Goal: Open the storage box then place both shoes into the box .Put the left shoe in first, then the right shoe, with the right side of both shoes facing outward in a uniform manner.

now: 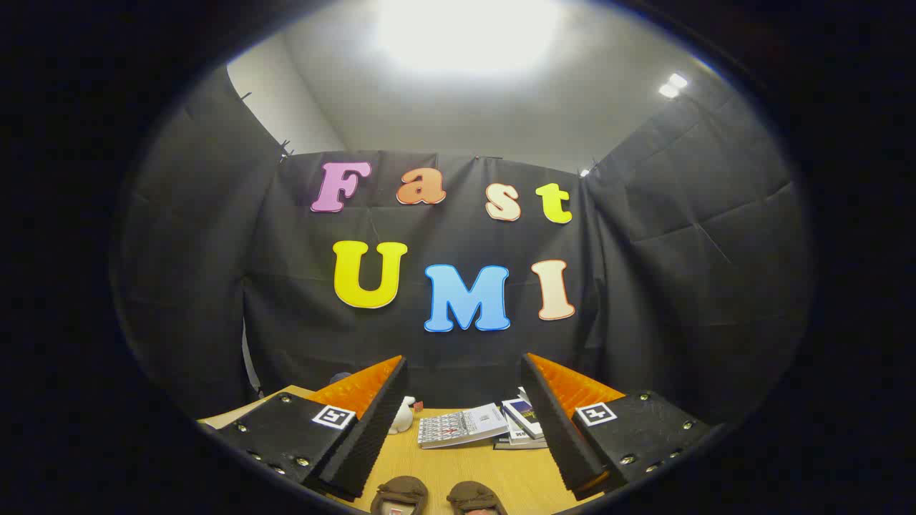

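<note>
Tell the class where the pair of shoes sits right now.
In the gripper view, the shoes sit side by side on the wooden table, low between the open tool's fingers, nearer than the books.

Wooden table [494, 476] has a little stack of books [494, 425] at the back, plus a small white figurine [403, 415] just beside them.

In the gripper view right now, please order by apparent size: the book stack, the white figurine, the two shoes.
1. Book stack, largest.
2. The two shoes, alike and partly visible, so unsure.
3. White figurine, smallest.
Gripper open.
</note>
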`<state>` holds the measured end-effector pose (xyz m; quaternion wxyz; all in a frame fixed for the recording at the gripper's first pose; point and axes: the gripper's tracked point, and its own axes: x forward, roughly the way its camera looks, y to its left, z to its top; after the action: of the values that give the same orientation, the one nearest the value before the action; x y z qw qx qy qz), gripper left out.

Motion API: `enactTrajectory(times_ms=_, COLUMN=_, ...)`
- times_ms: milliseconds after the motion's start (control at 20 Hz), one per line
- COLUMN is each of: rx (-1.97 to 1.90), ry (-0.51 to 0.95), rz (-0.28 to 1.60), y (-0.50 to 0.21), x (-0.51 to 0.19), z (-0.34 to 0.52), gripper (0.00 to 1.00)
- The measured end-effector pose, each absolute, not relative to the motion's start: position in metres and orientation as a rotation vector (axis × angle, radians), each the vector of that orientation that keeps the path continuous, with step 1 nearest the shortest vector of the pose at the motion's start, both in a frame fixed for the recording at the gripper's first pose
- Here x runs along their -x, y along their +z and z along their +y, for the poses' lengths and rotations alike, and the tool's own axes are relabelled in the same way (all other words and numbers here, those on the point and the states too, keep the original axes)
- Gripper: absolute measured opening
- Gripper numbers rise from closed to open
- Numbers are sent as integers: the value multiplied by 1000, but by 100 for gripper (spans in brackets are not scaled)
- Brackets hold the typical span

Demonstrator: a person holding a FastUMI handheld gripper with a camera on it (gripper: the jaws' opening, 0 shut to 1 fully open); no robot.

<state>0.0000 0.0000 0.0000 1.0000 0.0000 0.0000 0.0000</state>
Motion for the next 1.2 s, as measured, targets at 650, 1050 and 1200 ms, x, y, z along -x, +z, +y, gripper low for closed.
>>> enactTrajectory(times_ms=650, rx=7, ry=-6, rz=7, y=-7, x=12, z=-2, gripper=97)
enactTrajectory(times_ms=1050, rx=-111, ry=73, rz=46, y=-34, x=19, z=15, gripper=96)
enactTrajectory(times_ms=1200, rx=-205, ry=115, rz=113, y=-55, x=21, z=25, gripper=96)
